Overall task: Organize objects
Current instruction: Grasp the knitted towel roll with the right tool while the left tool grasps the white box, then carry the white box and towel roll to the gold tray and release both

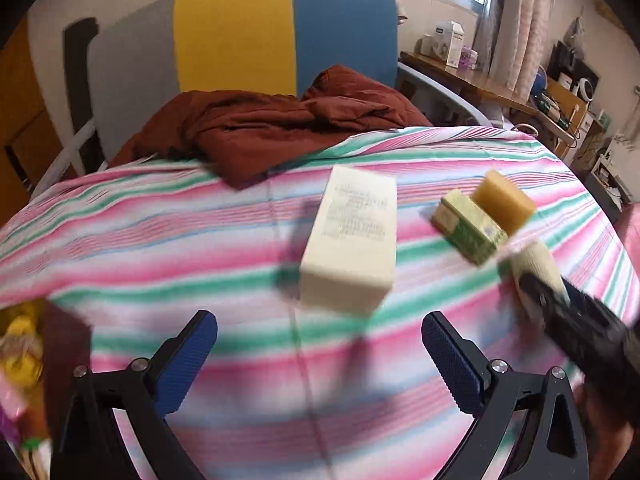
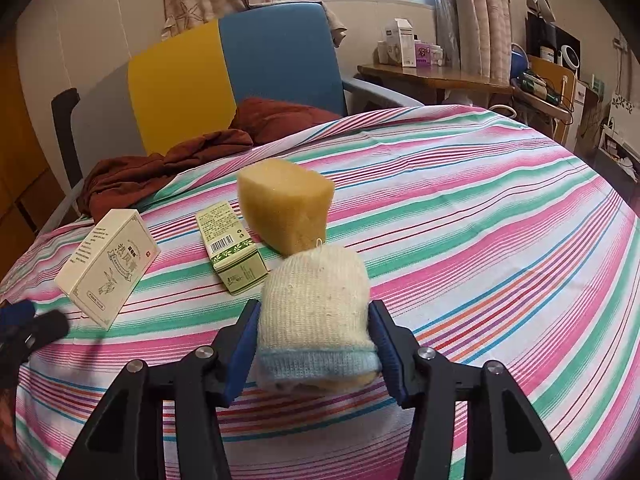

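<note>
One rolled sock lies on the bedsheet, pinched across its width between my right gripper pads. Its long axis points ahead to the sponge. My left gripper, spread and empty, faces the white box.

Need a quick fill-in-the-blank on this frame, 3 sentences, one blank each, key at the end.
1. The right gripper is shut on a rolled knitted ____.
2. The yellow sponge stands just behind the ____ box.
3. The left gripper is ____, with the cream box lying ahead of it on the striped sheet.

Missing words: sock; green; open
</note>
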